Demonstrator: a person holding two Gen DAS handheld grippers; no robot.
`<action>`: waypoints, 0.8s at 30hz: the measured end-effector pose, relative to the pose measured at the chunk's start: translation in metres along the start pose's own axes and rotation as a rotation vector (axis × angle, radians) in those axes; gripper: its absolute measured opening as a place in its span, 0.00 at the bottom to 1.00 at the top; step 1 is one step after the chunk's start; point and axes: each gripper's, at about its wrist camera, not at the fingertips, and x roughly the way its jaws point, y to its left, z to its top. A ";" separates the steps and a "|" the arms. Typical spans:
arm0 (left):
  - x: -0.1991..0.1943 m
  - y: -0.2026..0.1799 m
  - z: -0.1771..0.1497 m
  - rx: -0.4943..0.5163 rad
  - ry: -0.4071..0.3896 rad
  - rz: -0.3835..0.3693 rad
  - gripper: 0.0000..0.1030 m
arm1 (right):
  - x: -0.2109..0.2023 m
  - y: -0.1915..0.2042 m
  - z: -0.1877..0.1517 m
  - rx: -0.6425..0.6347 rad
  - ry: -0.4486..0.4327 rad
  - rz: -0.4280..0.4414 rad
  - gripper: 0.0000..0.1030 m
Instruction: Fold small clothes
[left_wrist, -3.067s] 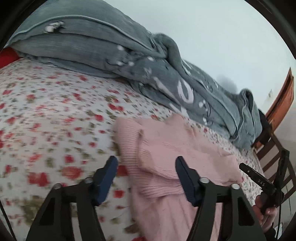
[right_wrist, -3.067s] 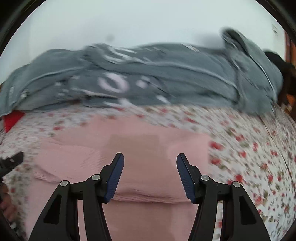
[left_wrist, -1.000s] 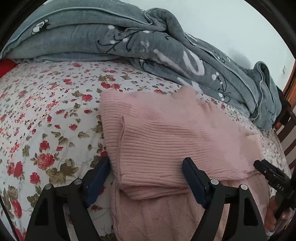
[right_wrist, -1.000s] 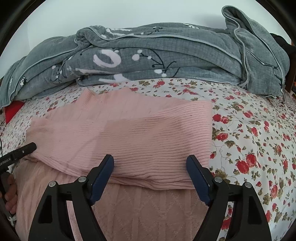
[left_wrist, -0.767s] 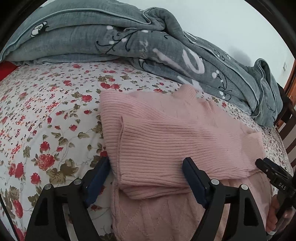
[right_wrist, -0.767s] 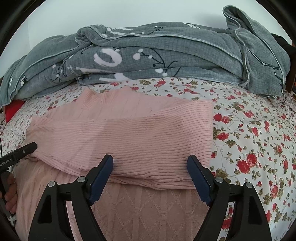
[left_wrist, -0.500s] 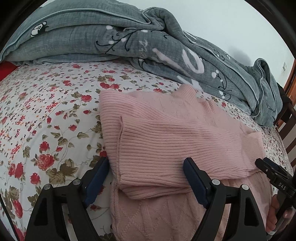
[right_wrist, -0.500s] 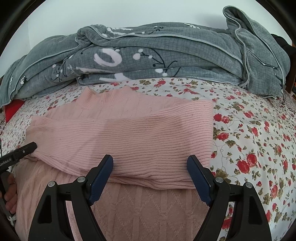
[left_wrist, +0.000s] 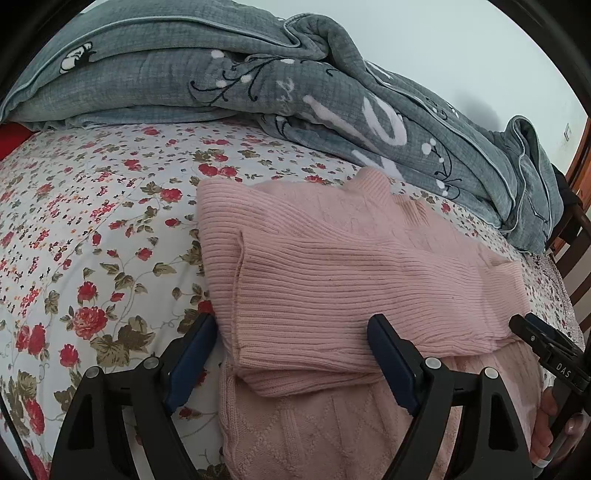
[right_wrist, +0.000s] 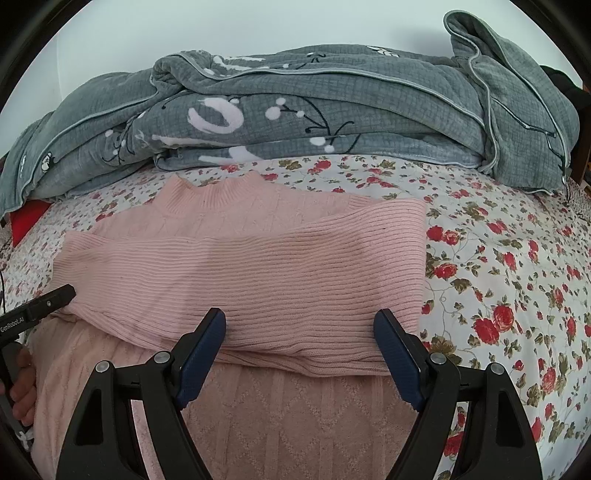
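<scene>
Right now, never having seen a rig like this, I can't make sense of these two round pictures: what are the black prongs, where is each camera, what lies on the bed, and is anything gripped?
No robot here: a person carries one hand-held claw in each hand, each with a fisheye camera looking along its two blue-padded fingers. One picture comes from the left claw, the other from the right claw. In each view the other claw's tip shows at the edge, with fingers of the hand holding it. On the floral bedsheet lies a pink sweater, its ribbed sleeves folded across the body. Behind it sits a bunched grey quilt. Both claws are open above the sweater's lower part; neither grips anything.
</scene>
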 end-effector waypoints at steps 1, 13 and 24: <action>0.000 0.000 0.000 0.000 0.000 0.000 0.81 | 0.000 0.000 0.000 0.000 0.000 0.001 0.79; -0.002 0.002 0.000 0.007 -0.013 -0.014 0.80 | 0.000 0.005 0.000 -0.020 -0.006 -0.019 0.79; -0.038 -0.001 -0.004 -0.002 -0.159 -0.039 0.75 | -0.011 -0.006 -0.001 0.029 -0.052 0.050 0.79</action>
